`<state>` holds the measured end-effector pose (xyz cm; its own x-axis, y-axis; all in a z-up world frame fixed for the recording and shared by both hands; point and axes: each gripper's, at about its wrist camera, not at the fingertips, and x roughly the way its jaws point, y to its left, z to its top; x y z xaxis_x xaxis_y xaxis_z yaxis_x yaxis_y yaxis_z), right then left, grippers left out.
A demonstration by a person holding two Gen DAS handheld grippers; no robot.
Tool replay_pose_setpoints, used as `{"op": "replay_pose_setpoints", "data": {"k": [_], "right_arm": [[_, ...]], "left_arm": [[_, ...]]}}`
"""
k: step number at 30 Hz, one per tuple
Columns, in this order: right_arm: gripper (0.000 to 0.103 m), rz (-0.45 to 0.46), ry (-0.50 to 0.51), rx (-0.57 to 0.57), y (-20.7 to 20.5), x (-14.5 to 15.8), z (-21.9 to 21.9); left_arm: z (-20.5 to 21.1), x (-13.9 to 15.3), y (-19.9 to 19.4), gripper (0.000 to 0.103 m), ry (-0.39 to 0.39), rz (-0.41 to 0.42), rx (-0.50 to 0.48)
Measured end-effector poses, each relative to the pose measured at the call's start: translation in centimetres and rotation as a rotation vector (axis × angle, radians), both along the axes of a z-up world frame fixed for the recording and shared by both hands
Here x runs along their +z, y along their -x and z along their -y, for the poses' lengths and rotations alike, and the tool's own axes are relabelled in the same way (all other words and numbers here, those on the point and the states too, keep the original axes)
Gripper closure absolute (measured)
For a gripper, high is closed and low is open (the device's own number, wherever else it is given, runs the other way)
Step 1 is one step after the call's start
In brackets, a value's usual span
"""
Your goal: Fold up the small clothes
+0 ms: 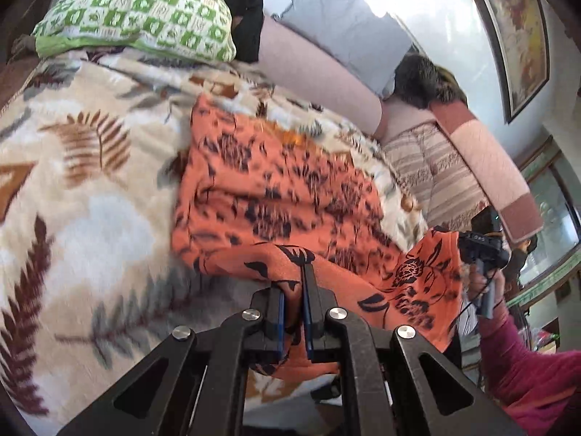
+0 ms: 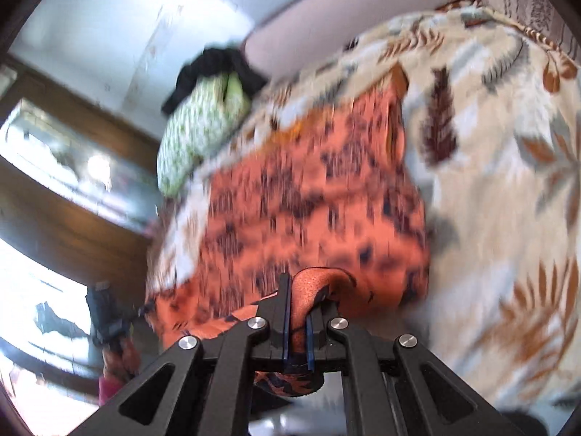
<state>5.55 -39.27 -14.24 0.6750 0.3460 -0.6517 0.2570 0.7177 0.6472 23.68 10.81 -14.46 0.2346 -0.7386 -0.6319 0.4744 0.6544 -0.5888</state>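
Note:
An orange garment with a dark flower print [image 1: 276, 189] lies on a cream blanket with leaf patterns [image 1: 90, 167]. Its near edge is lifted off the blanket. My left gripper [image 1: 295, 283] is shut on a fold of that near edge. At the right of the left wrist view, a hand in a magenta sleeve holds my right gripper [image 1: 479, 249] at the garment's other near corner. In the right wrist view, my right gripper [image 2: 303, 299] is shut on a bunched roll of the orange garment [image 2: 312, 196]. The left gripper [image 2: 105, 321] shows blurred at the lower left.
A green-and-white checked pillow [image 1: 138, 18] with a black cloth [image 1: 239, 7] on it lies at the far end. A grey pillow [image 1: 345, 32] leans on the pink padded headboard [image 1: 319, 72]. A striped sheet [image 1: 435, 167] and a framed picture [image 1: 515, 29] are to the right.

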Motion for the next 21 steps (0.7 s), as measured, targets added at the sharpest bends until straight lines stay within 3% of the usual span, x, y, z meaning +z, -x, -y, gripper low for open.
{"op": "replay_pose_setpoints", "data": {"k": [4,8,11,14,16,18,20,21], "right_arm": [[0.097,0.063,-0.003,-0.131,-5.8,0.3,4.2],[0.097,0.088,-0.038,-0.262,-11.4,-0.7,9.1],[0.097,0.040,-0.085,-0.356,-15.7,-3.9,12.1],[0.097,-0.083,-0.127,-0.404,-18.9,-8.7,13.6],[0.096,-0.094,-0.197,-0.420,-19.8,-11.5,14.4],[0.096,-0.049,-0.263,-0.423,-19.7,-12.6,15.1],[0.096,-0.003,-0.323,-0.419,-19.3,-13.1,15.7],[0.096,0.012,-0.341,-0.414,-19.1,-13.0,15.8]], "left_arm": [[1.6,1.1,-6.7,0.095,0.022,-0.022,0.068],[4.9,0.4,-14.8,0.095,0.005,-0.043,0.146],[7.7,-2.6,-20.4,0.095,-0.021,-0.094,0.234],[9.5,-7.0,-23.6,0.095,-0.086,-0.154,0.325],[9.0,-9.2,-24.0,0.094,-0.040,-0.197,0.396],[7.8,-10.7,-23.9,0.094,0.059,-0.247,0.447],[6.4,-10.9,-23.3,0.092,0.152,-0.282,0.497],[5.7,-10.3,-22.7,0.086,0.173,-0.257,0.532]]}}
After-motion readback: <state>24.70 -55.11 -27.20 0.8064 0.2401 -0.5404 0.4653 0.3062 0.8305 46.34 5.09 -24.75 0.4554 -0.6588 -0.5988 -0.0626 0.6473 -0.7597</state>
